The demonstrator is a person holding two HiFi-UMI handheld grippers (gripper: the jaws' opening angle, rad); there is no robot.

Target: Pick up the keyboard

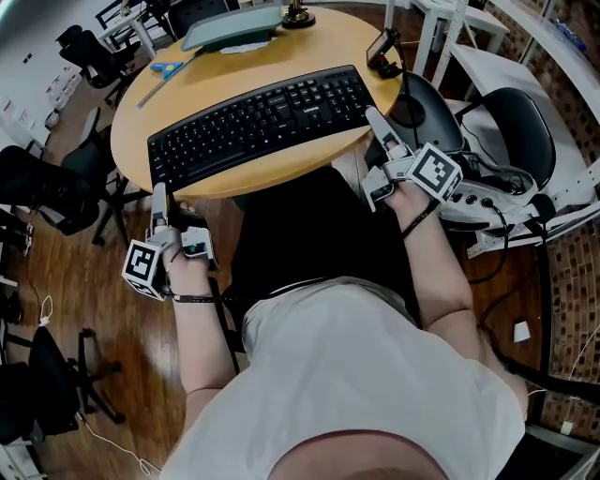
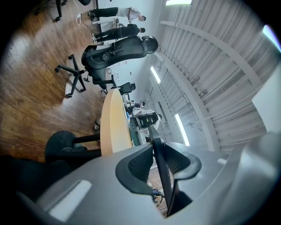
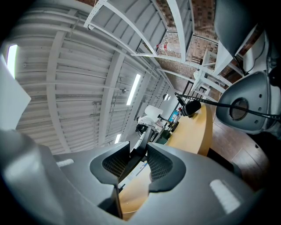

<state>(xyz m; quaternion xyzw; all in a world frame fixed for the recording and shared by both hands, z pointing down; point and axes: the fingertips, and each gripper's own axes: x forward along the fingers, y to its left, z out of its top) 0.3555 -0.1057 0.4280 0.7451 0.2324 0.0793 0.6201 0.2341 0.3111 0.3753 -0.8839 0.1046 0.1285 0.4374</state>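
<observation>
A black keyboard (image 1: 262,122) lies slantwise across the near part of a round wooden table (image 1: 309,52). My left gripper (image 1: 159,199) is at its left front corner. In the left gripper view the left gripper (image 2: 161,165) is shut on the keyboard's thin dark edge (image 2: 155,141), which runs up between the pads. My right gripper (image 1: 375,120) is at the keyboard's right end. In the right gripper view the right gripper (image 3: 138,162) has its pads pressed on the keyboard's edge (image 3: 141,143). Whether the keyboard is off the tabletop I cannot tell.
A grey-green flat case (image 1: 232,26) and blue scissors (image 1: 167,68) lie at the table's far side, and a small black device (image 1: 382,49) stands at its right rim. Office chairs stand right (image 1: 511,122) and left (image 1: 56,178). A power strip (image 1: 478,202) lies beside my right hand.
</observation>
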